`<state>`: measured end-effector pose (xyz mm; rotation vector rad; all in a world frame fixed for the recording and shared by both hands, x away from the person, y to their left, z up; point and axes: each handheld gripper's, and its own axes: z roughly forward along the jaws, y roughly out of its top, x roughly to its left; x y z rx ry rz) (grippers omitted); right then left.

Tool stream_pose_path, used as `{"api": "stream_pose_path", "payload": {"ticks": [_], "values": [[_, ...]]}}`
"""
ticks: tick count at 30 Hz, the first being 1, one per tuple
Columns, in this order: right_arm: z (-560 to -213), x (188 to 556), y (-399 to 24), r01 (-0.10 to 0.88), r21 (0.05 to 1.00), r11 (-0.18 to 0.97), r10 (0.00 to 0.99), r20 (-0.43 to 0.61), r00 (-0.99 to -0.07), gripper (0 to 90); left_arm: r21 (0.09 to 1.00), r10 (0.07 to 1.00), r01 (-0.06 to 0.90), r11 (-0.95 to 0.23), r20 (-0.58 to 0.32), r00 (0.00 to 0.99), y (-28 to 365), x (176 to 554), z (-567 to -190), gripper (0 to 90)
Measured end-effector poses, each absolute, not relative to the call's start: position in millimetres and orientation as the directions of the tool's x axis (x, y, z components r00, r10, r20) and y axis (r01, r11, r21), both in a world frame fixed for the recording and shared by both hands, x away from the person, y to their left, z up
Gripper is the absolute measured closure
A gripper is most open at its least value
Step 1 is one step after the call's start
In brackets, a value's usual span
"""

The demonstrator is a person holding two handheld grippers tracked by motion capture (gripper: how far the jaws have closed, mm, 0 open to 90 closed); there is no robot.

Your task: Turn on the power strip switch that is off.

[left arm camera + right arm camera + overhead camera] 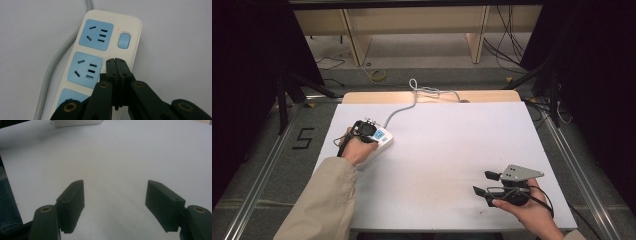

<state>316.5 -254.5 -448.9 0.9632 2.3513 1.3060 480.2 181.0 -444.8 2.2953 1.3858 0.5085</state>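
**Left gripper on the power strip, right gripper idle**

Your left hand (356, 148) reaches forward over the left part of the white table (452, 150), sleeve trailing back to the near edge. Its left gripper (115, 61) has both jaws pressed together with nothing between them, tips pointing down on the white power strip (110, 47), just below the blue switch (124, 40) and beside the middle socket (85, 70). A small red light (118, 28) glows above the switch. The strip's grey cord (404, 106) runs to the far table edge.

Your right hand (524, 207) rests near the front right corner, holding the right gripper (115, 205) low and pointing left across the bare surface, jaws spread wide and empty.
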Motion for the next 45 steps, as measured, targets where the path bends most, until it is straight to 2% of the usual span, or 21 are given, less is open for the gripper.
{"api": "stream_pose_path", "payload": {"ticks": [22, 38, 45], "values": [[-449.0, 316.6, -254.1, 0.418, 0.83, 0.371, 0.671, 0.071, -0.738, 31.9, 0.484, 0.892, 0.766, -0.423, 0.075, 0.445, 180.6, 486.1, -442.5, 89.9], [-449.3, 316.6, -254.2, 0.418, 0.83, 0.37, 0.67, 0.073, -0.739, 31.8, 0.468, 0.887, 0.766, -0.44, 0.094, 0.452, 178.2, 486.9, -442.4, 89.9], [-449.5, 316.7, -254.5, 0.417, 0.83, 0.371, 0.67, 0.072, -0.739, 31.9, 0.461, 0.892, 0.78, -0.423, 0.064, 0.447, 180.8, 489.0, -441.6, 89.9]]}}
